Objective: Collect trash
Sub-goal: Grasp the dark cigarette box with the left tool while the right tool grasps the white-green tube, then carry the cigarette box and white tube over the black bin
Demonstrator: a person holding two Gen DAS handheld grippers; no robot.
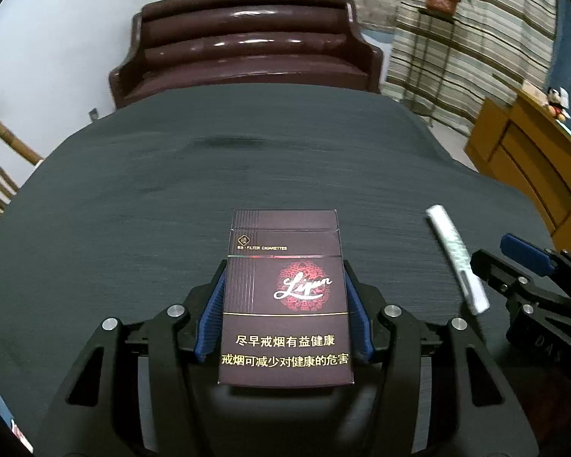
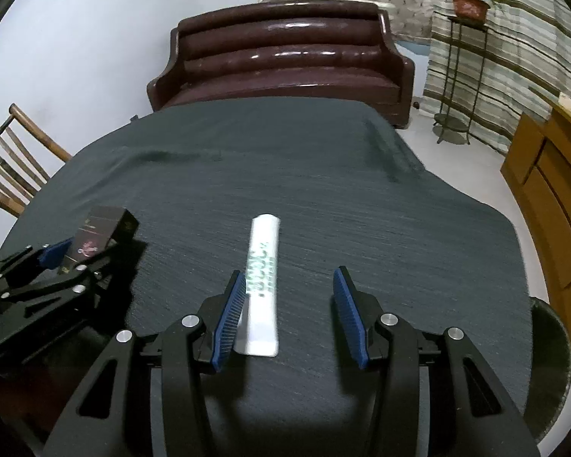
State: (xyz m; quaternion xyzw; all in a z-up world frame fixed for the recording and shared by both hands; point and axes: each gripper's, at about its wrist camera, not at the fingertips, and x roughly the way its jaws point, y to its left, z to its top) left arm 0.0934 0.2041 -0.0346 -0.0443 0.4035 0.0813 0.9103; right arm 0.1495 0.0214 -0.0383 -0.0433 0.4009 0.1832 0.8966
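Observation:
A dark maroon cigarette pack (image 1: 285, 297) sits between the blue pads of my left gripper (image 1: 284, 266), which is shut on its two sides. In the right wrist view the pack (image 2: 108, 224) points up and away from the left gripper (image 2: 82, 253), at the left. A white tube with green print (image 2: 263, 285) lies on the dark cloth between the fingers of my right gripper (image 2: 289, 272). It lies against the left pad, and a wide gap separates it from the right pad, so that gripper is open. The left wrist view shows the tube (image 1: 456, 259) beside the right gripper (image 1: 493, 249).
Dark grey cloth covers the table (image 2: 323, 175). A brown leather sofa (image 2: 285, 57) stands behind its far edge. A slatted wooden chair (image 2: 15, 167) is at the left, a wooden cabinet (image 2: 552, 198) at the right, a plant stand (image 2: 460, 76) beyond. A dark round object (image 2: 552, 350) sits below the table's right edge.

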